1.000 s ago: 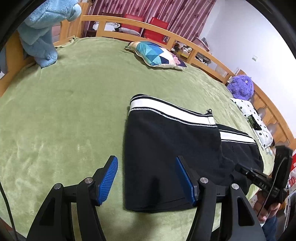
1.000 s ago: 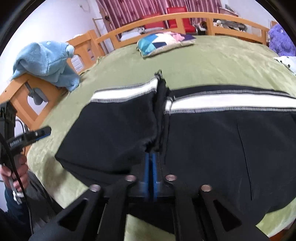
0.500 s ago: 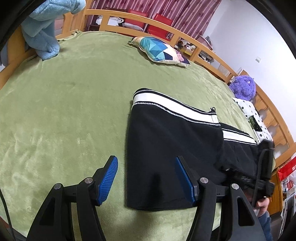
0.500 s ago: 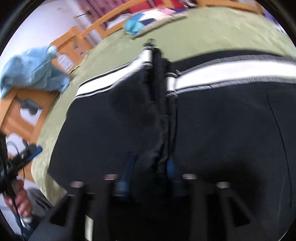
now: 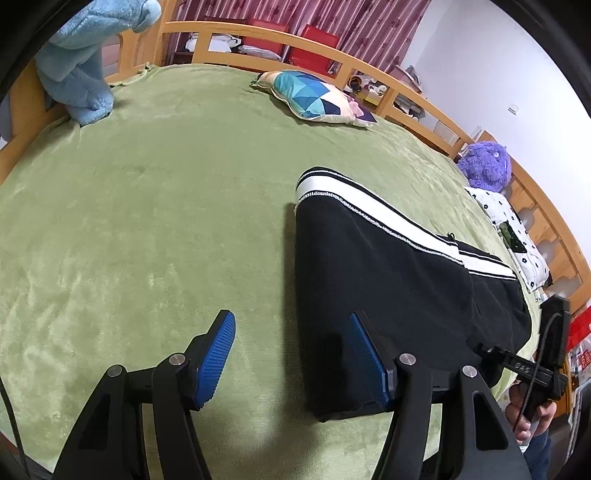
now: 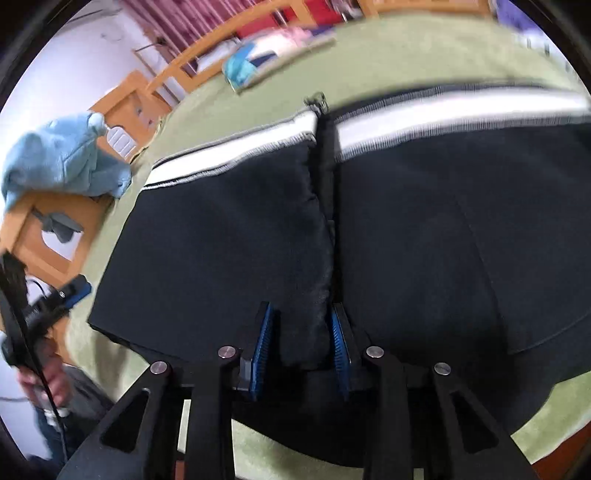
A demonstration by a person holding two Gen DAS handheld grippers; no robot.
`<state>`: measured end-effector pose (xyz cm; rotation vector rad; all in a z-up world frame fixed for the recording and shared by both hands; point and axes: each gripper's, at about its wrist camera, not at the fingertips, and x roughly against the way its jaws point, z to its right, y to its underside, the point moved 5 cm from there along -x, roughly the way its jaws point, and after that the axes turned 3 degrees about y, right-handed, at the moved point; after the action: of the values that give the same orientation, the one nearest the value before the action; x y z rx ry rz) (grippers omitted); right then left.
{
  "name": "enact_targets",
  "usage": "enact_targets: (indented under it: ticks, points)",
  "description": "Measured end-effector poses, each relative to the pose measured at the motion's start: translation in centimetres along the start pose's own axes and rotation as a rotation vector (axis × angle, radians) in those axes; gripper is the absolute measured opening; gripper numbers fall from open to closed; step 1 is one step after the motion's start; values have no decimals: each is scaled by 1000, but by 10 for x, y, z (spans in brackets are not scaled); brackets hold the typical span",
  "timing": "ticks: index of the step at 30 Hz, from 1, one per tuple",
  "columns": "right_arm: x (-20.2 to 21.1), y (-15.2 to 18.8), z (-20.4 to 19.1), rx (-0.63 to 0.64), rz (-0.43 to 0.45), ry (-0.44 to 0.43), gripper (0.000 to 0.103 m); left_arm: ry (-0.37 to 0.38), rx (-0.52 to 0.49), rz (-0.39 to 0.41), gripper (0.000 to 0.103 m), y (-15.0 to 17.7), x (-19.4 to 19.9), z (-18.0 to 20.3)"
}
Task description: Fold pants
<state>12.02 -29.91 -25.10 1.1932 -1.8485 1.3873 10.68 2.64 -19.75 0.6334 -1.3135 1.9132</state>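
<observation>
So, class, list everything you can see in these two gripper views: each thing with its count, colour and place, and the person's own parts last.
pants: one, black with a white stripe, part-folded on the near right of the bed
bed cover: one, green, over the whole bed
bed rail: one, light wood, round the far edges
cushion: one, blue patterned, far side
blue plush: one, light blue, on the far left corner rail
purple plush: one, far right edge
spotted cloth: one, white, right edge
curtain: striped red, behind the bed
left gripper: open, over the pants' near corner
right gripper: opening, a fold between its pads
</observation>
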Motion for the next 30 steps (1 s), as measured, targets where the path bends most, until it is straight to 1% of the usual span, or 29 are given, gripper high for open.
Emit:
enact_targets:
  ticks: [2, 3, 5, 7, 9, 10, 11, 13, 14, 15, 16, 17, 19, 20, 21, 22, 23, 25, 26, 27, 28, 30]
  points:
    - [7, -3, -4, 2, 16, -33, 45, 0, 2, -5, 62, 0, -2, -1]
    - [12, -4, -5, -14, 28, -55, 47, -1, 3, -7, 62, 1, -2, -1]
    - [13, -5, -3, -27, 31, -71, 51, -2, 5, -12, 62, 1, -3, -2]
    - [1, -3, -1, -35, -2, -60, 51, -1, 4, -12, 62, 1, -3, -1]
    - [-12, -9, -7, -59, -23, -56, 51, 1, 3, -8, 62, 1, -2, 0]
    - [-16, -11, -12, -57, -28, -67, 46, 2, 4, -6, 62, 1, -1, 0]
    - [-20, -15, -21, -42, -33, -87, 37, 3, 5, -4, 62, 0, -1, -1]
    - [-14, -20, -43, 21, 7, -103, 33, 5, 10, 0, 62, 0, 0, -3]
    - [-6, -23, -54, 56, 44, -123, 32, 4, 12, -2, 62, 0, 0, -3]
    - [1, -24, -64, 75, 71, -167, 32, 0, 16, -2, 62, 0, -1, -5]
    - [3, -25, -69, 84, 73, -194, 33, -2, 19, -3, 62, 0, -1, -5]
    - [-1, -24, -73, 98, 46, -181, 37, -2, 22, -6, 62, 0, -1, -6]
    - [-12, -22, -69, 114, 6, -115, 40, 0, 29, -7, 62, -1, -1, -7]
    - [-18, -19, -60, 112, -19, -74, 40, 2, 29, -4, 62, -1, 0, -8]
    - [-20, -16, -55, 104, -33, -66, 40, 2, 30, -1, 62, -1, 1, -8]
    - [-19, -14, -47, 89, -35, -74, 40, 2, 31, 4, 62, -2, 2, -9]
    - [-15, -14, -42, 73, -25, -76, 42, 2, 34, 6, 62, -2, 3, -10]
    - [-7, -14, -30, 59, -7, -52, 46, 5, 46, 2, 62, -3, 3, -12]
    - [-3, -15, -25, 56, 0, -47, 49, 8, 51, 0, 62, -3, 2, -13]
    - [0, -12, -19, 46, 3, -56, 51, 14, 56, -2, 62, -3, 2, -13]
    - [-1, -11, -16, 32, -3, -69, 51, 19, 58, -6, 62, -3, 1, -12]
    - [-15, -7, -18, 2, -66, -124, 51, 21, 55, -7, 62, -3, 0, -12]
